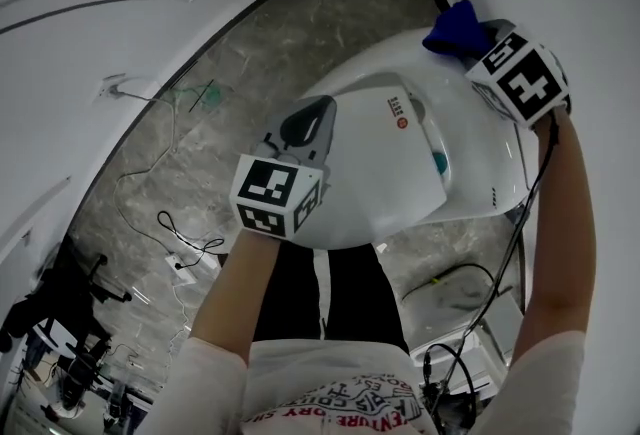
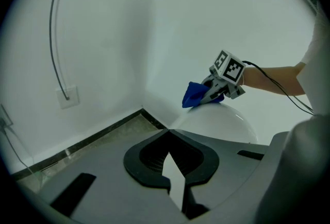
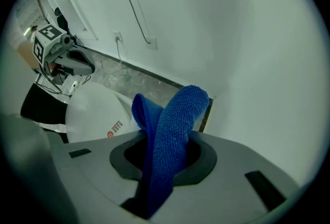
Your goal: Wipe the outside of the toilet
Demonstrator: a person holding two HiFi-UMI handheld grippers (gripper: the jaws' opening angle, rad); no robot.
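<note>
Presses blue cloth (image 1: 455,26), pinched in right gripper (image 1: 478,58), onto toilet (image 1: 400,173) rear, left gripper (image 2: 168,133) closed empty; next likely needs sweeping strokes.

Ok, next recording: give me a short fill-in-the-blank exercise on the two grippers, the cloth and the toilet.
1. The cloth clamped between the jaws is ____ in colour.
2. The gripper shut on that cloth is the person's ____ one.
3. The left gripper, over the toilet, has ____ between its jaws.
4. The toilet's shell is ____ in colour.

Missing words: blue; right; nothing; white
</note>
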